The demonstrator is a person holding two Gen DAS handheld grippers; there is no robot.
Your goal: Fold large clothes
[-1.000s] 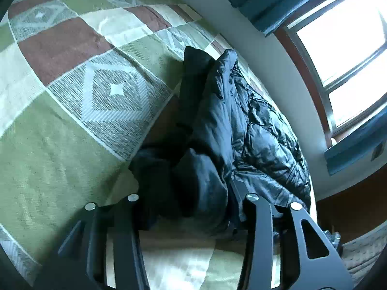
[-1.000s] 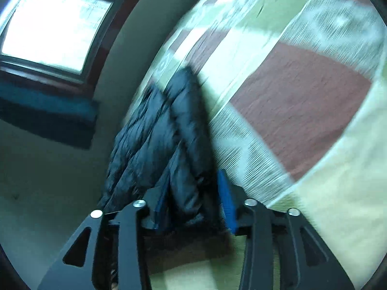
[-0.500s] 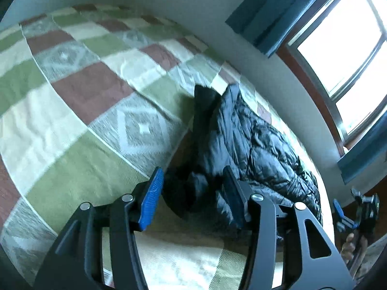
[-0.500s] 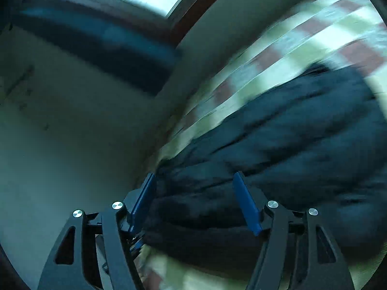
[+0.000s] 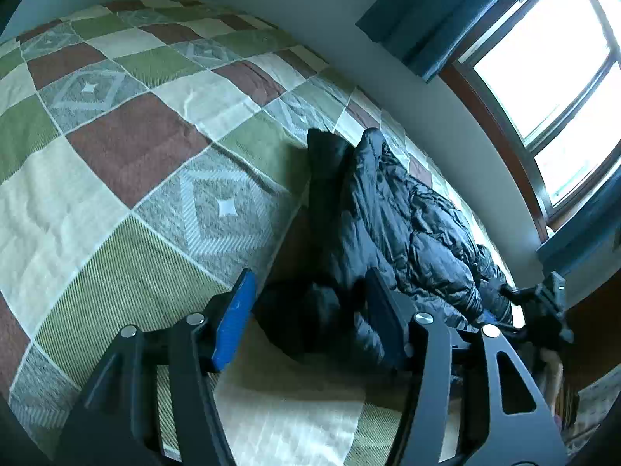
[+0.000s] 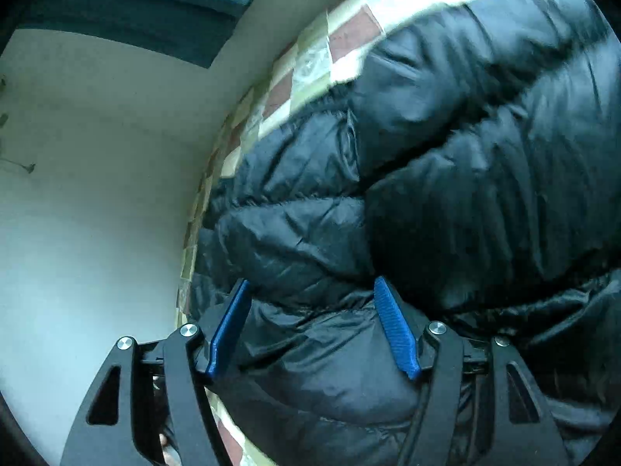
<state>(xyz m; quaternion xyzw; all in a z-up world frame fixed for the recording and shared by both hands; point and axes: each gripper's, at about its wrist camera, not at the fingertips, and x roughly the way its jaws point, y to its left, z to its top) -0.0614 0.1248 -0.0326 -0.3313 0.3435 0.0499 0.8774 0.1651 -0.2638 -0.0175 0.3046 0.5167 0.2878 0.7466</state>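
- Black puffer jacket (image 5: 392,225) is lying bunched lengthwise on the bed, on a patchwork quilt (image 5: 128,147) of green, cream, brown and grey squares, near the wall side of the bed.
- Left gripper (image 5: 306,310) is hovering over the near end of the jacket; its jaws are opening, blue pad (image 5: 233,326) on the left side standing clear of the fabric, a dark fold of jacket sitting between the two sides but not pinched.
- Right gripper (image 6: 314,326) is sitting low over the jacket's quilted bulk; jaws are spread and released, blue pads (image 6: 396,330) flanking a puffy fold (image 6: 310,349) that is bulging up between them; no squeeze is showing.
- In the right wrist view the jacket (image 6: 446,178) is filling most of the frame, quilt edge (image 6: 310,58) showing beyond it, pale wall (image 6: 97,194) beside the bed.
- Window (image 5: 551,70) with a teal curtain (image 5: 419,11) is showing behind the bed in the left wrist view.
- Right gripper (image 5: 547,303) is also showing small at the far end of the jacket in the left wrist view, too dark for detail.
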